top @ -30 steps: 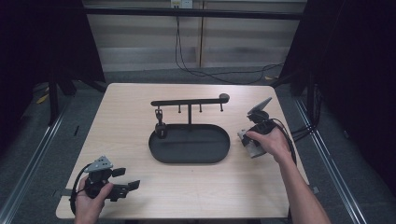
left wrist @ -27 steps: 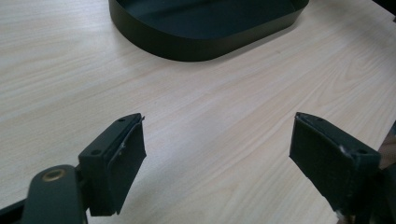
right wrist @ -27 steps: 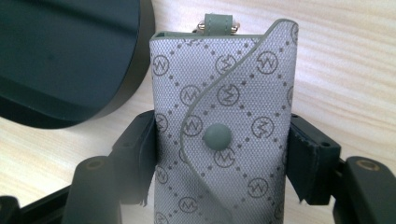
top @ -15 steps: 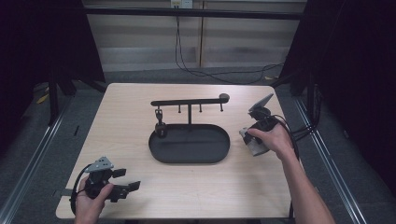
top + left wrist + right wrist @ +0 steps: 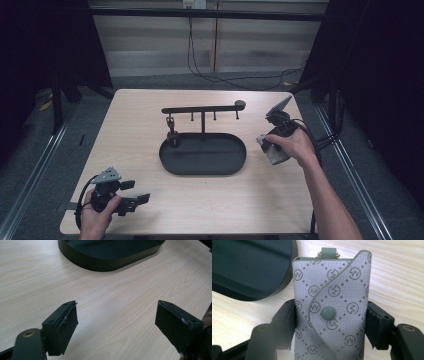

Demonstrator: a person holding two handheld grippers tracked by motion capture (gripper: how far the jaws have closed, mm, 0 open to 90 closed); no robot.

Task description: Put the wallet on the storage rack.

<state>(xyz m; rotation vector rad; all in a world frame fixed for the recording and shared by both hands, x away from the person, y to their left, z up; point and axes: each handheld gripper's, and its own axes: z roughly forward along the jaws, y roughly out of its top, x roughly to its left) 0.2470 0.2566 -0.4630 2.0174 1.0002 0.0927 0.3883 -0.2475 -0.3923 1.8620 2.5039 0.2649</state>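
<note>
At three o'clock of the tray [image 5: 170, 161], right claw [image 5: 329, 322] pinches the pouch [image 5: 332, 307] (left claw [image 5: 116, 322] spread, idle); keep the squeeze even, loop [image 5: 328, 251] leading toward the hooks [image 5: 215, 117].

The pale wooden surface [image 5: 150, 125] carries a black oval tray stand [image 5: 202, 155], just left of the right hand-held gripper [image 5: 270, 145].

the left tool [image 5: 115, 322] hovers with jaws wide apart over the wooden table [image 5: 120, 300], dark tray [image 5: 105, 261] beyond.
</note>
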